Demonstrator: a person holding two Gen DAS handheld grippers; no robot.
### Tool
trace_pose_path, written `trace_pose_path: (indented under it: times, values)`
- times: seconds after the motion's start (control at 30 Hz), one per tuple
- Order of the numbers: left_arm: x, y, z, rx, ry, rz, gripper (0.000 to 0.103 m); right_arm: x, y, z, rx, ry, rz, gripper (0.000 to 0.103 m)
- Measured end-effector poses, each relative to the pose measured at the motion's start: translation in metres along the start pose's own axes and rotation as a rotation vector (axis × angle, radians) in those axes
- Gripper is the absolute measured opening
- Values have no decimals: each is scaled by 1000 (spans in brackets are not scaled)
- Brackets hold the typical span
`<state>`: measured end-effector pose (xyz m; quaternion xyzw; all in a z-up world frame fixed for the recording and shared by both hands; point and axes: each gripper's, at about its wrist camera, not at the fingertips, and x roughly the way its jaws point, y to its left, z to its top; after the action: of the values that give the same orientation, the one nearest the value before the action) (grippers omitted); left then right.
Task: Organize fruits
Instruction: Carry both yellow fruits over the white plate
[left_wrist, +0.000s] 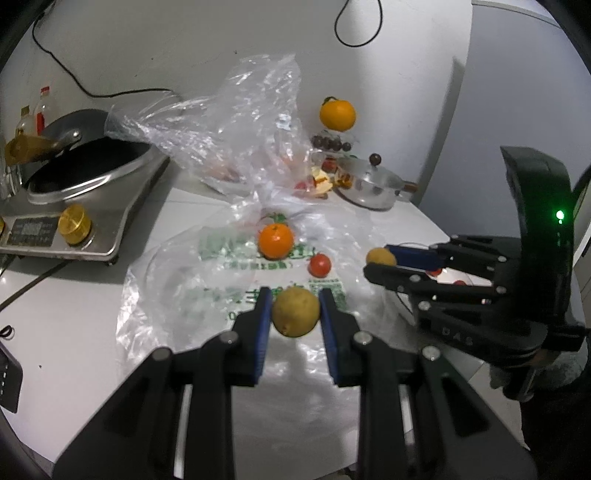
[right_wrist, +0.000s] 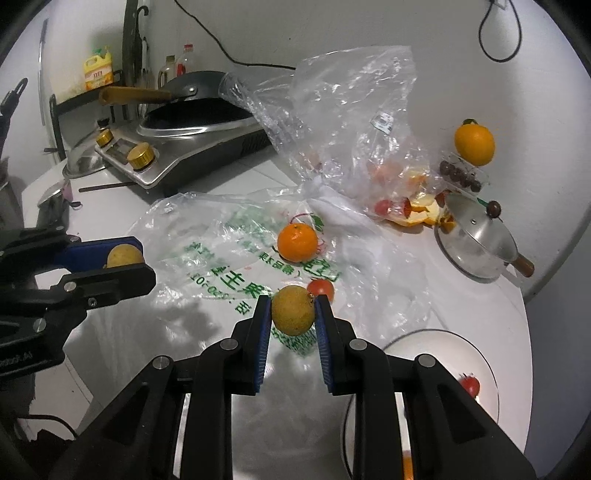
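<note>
A yellow fruit (left_wrist: 295, 312) sits clamped in the left jaws, another (right_wrist: 293, 310) in the right.

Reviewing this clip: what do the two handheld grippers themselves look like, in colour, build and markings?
Both are matte black linkage grippers with silver pivot pins and ribbed blue pads lining the fingers. The left gripper and right gripper look alike in their own views. Seen from the left wrist, the right unit carries a curved black housing with a lit green light and faint raised lettering on its body.

Two close wrist views downward, sharing the orange (left_wrist: 275, 241) (right_wrist: 297, 242).
</note>
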<state>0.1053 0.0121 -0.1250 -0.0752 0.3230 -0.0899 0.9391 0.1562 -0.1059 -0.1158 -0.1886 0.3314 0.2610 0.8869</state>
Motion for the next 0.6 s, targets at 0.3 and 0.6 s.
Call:
trace_pose_path:
  times: [0.3, 0.6]
  values:
    - [1, -26, 2, 30, 11, 12, 26, -19, -21, -18, 32, -21, 2, 25]
    - [6, -53, 2, 77, 23, 20, 26, -32, -41, -34, 69, -41, 8, 25]
